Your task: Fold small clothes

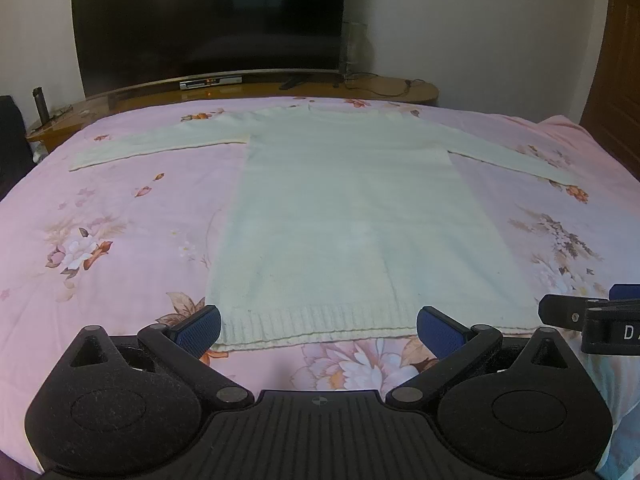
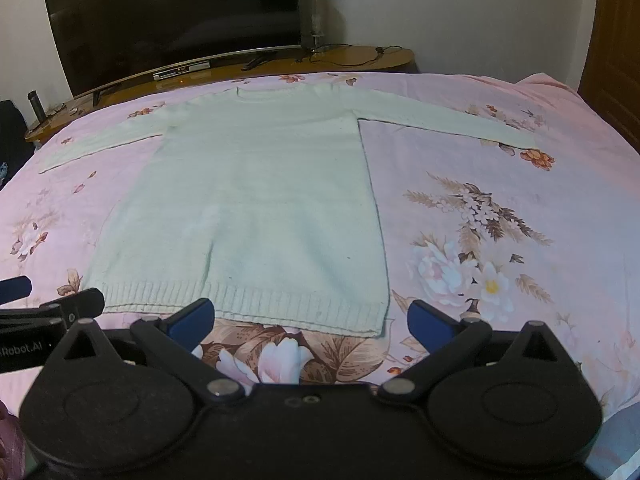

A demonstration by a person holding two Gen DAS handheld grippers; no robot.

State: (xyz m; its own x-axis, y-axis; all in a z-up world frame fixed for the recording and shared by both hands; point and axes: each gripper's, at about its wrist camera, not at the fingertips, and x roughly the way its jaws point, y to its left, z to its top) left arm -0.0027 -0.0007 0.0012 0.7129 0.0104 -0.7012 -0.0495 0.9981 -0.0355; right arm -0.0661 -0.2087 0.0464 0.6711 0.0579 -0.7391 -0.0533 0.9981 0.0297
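A pale cream knit sweater point(image 1: 348, 216) lies flat on the pink floral bed, both sleeves spread out sideways, ribbed hem nearest me. It also shows in the right wrist view point(image 2: 256, 200). My left gripper point(image 1: 318, 326) is open and empty, hovering just before the hem, its blue pads point(image 1: 200, 330) at either side of it. My right gripper point(image 2: 310, 318) is open and empty, just before the hem's right corner. The right gripper shows at the edge of the left wrist view point(image 1: 592, 312), and the left gripper shows at the edge of the right wrist view point(image 2: 40, 308).
The pink floral bedsheet point(image 1: 100, 220) covers the whole bed. Behind it stands a wooden TV bench point(image 1: 260, 90) with a large dark television point(image 1: 208, 24), a set-top box and cables. A wooden door point(image 1: 620, 80) is at the far right.
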